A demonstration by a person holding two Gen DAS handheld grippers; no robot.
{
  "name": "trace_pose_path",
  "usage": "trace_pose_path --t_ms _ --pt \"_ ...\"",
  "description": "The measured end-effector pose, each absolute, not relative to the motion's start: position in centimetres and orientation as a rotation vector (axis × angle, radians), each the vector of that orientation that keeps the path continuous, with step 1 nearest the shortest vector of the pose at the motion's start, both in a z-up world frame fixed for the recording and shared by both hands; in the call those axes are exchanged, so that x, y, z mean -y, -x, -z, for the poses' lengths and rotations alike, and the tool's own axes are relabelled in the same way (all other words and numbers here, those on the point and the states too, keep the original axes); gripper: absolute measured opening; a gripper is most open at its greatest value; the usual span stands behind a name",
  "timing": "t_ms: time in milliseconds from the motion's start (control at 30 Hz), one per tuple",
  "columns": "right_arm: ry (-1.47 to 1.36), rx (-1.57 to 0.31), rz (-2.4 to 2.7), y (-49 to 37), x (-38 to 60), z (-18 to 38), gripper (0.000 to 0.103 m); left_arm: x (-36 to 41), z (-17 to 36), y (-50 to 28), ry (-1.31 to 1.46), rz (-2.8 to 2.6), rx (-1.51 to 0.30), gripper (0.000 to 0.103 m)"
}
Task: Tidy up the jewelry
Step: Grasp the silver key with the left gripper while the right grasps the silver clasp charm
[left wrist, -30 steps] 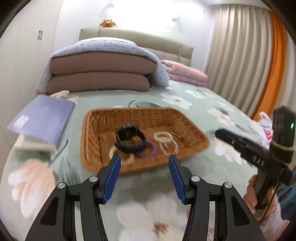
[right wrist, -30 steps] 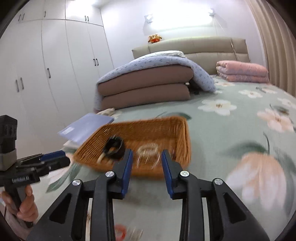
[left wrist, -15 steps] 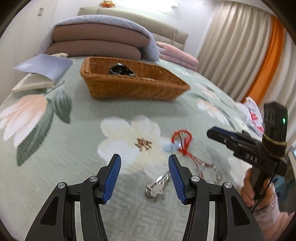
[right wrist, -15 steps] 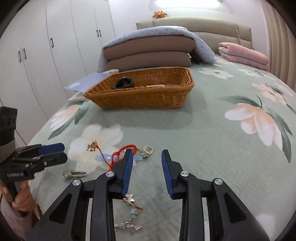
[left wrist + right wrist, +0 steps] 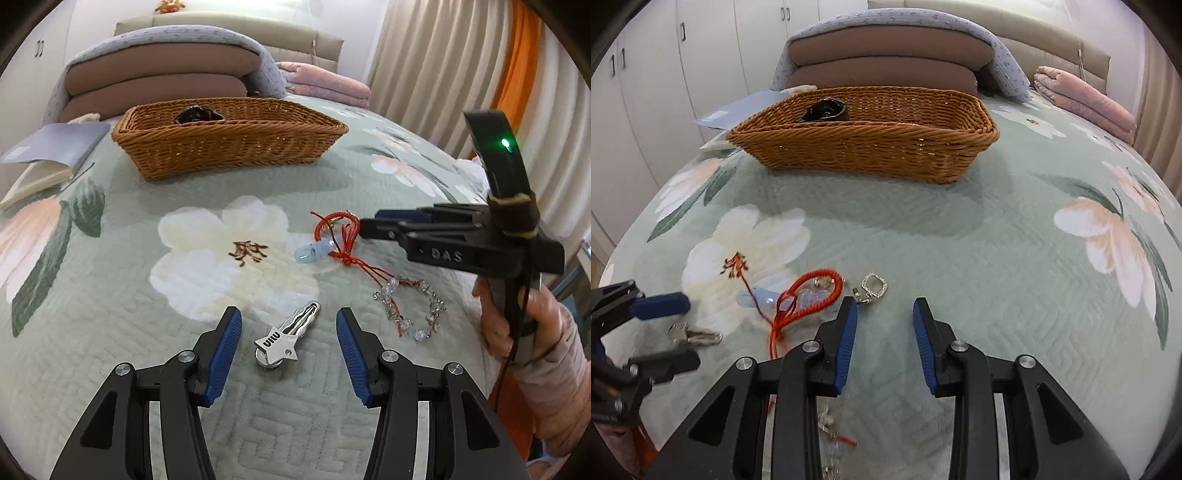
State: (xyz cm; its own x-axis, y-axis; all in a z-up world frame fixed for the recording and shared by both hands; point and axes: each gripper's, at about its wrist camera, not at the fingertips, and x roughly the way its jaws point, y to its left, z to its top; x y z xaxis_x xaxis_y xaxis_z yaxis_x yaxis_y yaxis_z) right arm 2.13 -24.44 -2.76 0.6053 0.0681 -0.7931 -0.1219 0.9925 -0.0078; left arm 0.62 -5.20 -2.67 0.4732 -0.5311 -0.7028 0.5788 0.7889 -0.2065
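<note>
My left gripper (image 5: 289,332) gaping wide over a silver wavy hair clip (image 5: 287,338), my right gripper (image 5: 884,325) narrower, empty, beside a red braided cord bracelet (image 5: 809,295), woven wicker basket (image 5: 871,147) beyond

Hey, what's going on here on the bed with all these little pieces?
A person is sorting jewelry with a handheld gripper in each hand. The left gripper is open, with a silver hair clip lying between its fingers. The right gripper is open over the floral quilt, beside a red cord bracelet and a small silver charm. A crystal bracelet also waits. The wicker basket already holds a dark item.
</note>
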Motion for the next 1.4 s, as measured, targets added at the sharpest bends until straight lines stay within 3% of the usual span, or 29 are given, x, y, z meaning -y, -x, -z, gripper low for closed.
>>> trace_pose_path --t_ms 267,333,433,500,700,767,1400 --pt "0.112 -0.919 -0.110 -3.8 23.0 3.1 0.034 5.7 2.9 -0.4 -0.095 0.668 -0.833 0.054" --pt "0.122 -0.912 -0.108 -3.8 22.9 3.2 0.034 5.9 2.9 -0.4 -0.107 0.657 -0.831 0.051" --pt "0.139 -0.902 -0.104 -3.7 22.5 3.3 0.033 6.2 3.0 -0.5 -0.118 0.648 -0.829 0.038" --pt "0.148 -0.895 -0.108 -3.6 22.4 3.3 0.024 6.3 3.0 -0.4 -0.127 0.656 -0.828 0.030" --pt "0.128 -0.878 -0.121 -3.2 22.7 3.2 0.019 6.5 2.9 -0.1 -0.139 0.659 -0.814 0.023" --pt "0.112 -0.870 -0.121 -2.9 23.2 3.0 0.014 6.5 2.9 0.1 -0.142 0.652 -0.803 0.023" --pt "-0.095 -0.770 -0.145 -1.6 26.8 0.6 0.014 4.8 1.5 0.2 -0.050 0.619 -0.744 0.023"
